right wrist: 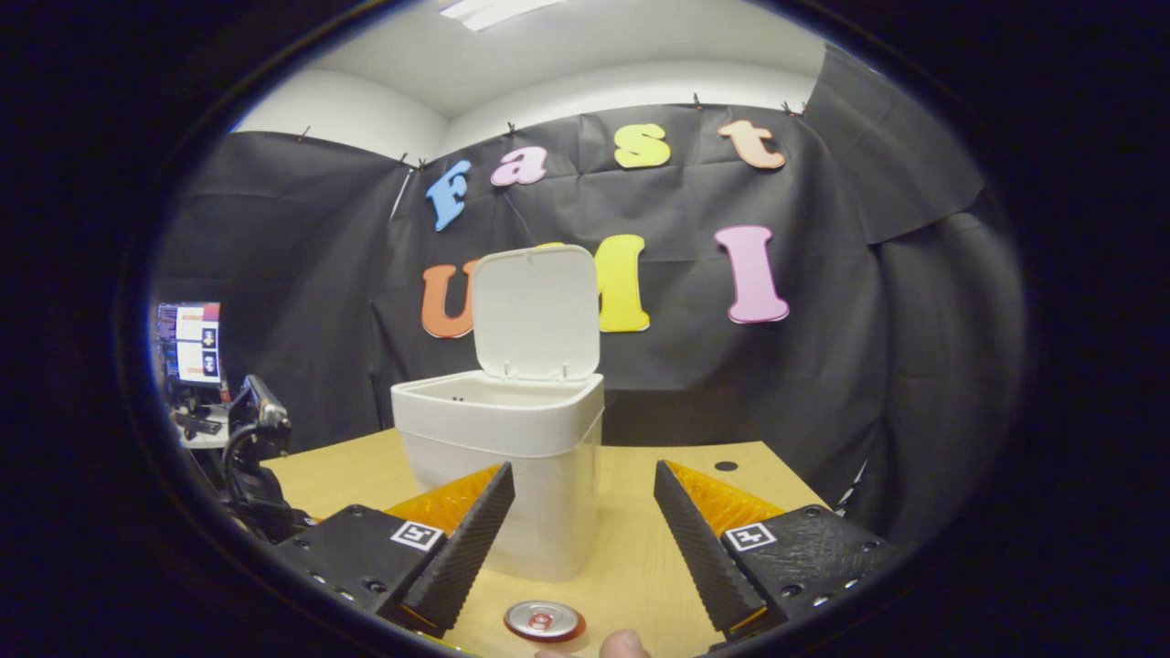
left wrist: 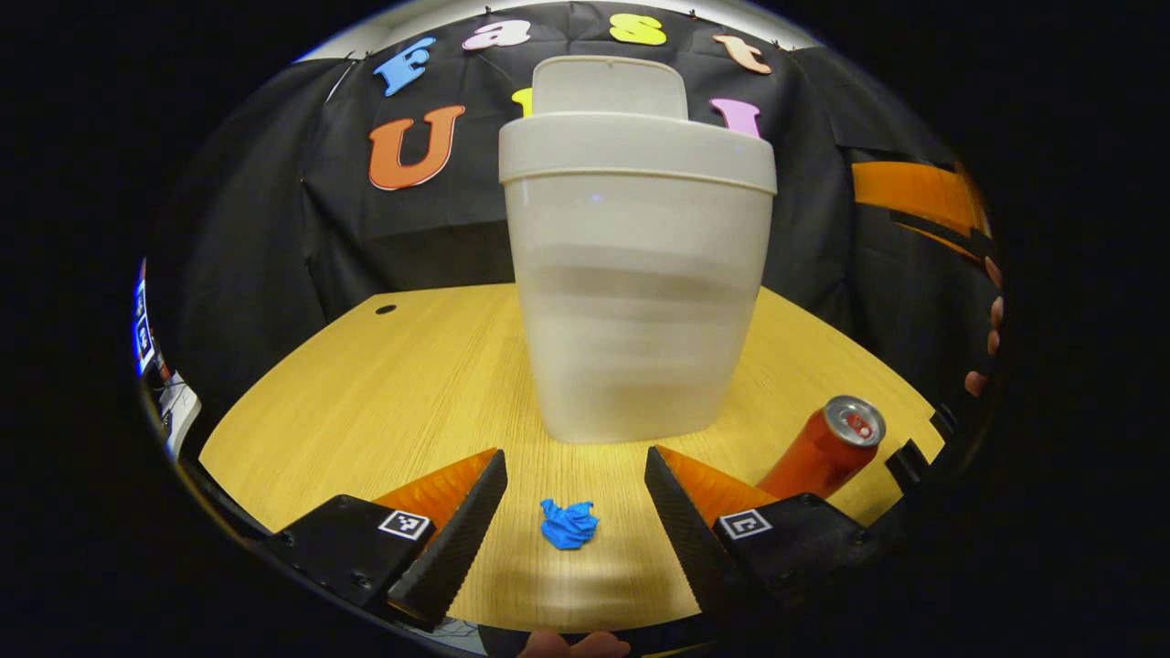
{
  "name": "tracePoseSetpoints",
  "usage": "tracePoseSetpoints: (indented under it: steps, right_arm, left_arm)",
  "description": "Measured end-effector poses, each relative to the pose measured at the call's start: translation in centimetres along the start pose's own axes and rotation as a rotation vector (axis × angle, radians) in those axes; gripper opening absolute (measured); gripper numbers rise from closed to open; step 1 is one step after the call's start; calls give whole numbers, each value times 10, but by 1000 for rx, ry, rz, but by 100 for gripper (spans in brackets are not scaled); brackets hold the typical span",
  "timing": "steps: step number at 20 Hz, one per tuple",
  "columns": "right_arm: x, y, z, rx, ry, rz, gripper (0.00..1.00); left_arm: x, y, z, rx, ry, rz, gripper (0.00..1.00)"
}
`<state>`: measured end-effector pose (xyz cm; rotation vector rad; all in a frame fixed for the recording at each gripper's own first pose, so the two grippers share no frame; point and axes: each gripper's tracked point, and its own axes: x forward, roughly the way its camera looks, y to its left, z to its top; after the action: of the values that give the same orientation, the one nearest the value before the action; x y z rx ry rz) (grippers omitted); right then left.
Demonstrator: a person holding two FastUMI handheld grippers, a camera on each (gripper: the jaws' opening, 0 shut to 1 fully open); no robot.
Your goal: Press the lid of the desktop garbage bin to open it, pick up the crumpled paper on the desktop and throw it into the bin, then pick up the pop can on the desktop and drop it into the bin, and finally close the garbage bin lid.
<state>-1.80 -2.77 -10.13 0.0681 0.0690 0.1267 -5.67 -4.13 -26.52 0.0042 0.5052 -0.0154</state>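
We read the lid (right wrist: 535, 311) of the garbage bin (left wrist: 635, 283) as already up — it stands near upright behind the rim in both views — so the crumpled paper (left wrist: 569, 524) looks like the next thing to take.

In the left gripper view the paper lies low in the centre of the frame, straight ahead of the left gripper (left wrist: 574, 521) and between its two fingers, which are spread wide with nothing in them. It is a small blue wad, creased and roughly round, with no long axis to line up on; we expect it to squash easily under the fingers. The bin rises just beyond it: a pale, smooth, tapering plastic tub on the light wood-grain bench (left wrist: 366, 402).

The pop can (left wrist: 825, 446) stands to the lower right of that frame, red-bodied with a silver top, its axis upright though the lens tilts it.

In the right gripper view the can's top sits at the bottom centre, just short of the right gripper (right wrist: 583, 535), whose fingers are likewise apart and empty. So the left gripper seems the better placed for the paper.
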Motion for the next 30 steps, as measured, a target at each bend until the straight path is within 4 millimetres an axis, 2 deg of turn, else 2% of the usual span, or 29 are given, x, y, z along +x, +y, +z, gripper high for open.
tracePoseSetpoints:
  steps: [3,7,11,13,14,16,21,24,25,26,30]
  right_arm:
    - [-7,-3,-15,-19,7,1,95]
    - [-13,-4,-44,-30,47,10,96]
    - [-17,-5,-68,-21,80,0,96]
    - [-20,-7,-76,-23,87,-8,96]
    - [-24,-10,-79,-22,92,-16,96]
    - [-30,-11,-86,-9,101,-20,96]
    - [-46,0,-111,11,136,4,97]
    - [-53,8,-124,31,157,15,95]
    - [-53,12,-126,36,162,23,96]
    - [-53,14,-130,39,169,25,96]
    - [-50,16,-142,63,198,12,96]
  left_arm:
    - [7,1,-20,-27,35,-5,99]
    - [14,2,-43,-52,88,-10,99]
    - [17,5,-54,-61,115,-2,99]
    - [17,10,-57,-53,127,2,95]
    - [17,10,-59,-51,137,-5,88]
    - [16,12,-59,-33,137,-5,84]
    - [18,12,-63,-18,145,14,76]
    - [19,9,-63,-26,147,18,63]
    - [19,9,-62,-25,146,18,64]
    - [20,8,-60,-22,143,14,46]
    - [16,1,-52,-37,115,-28,31]
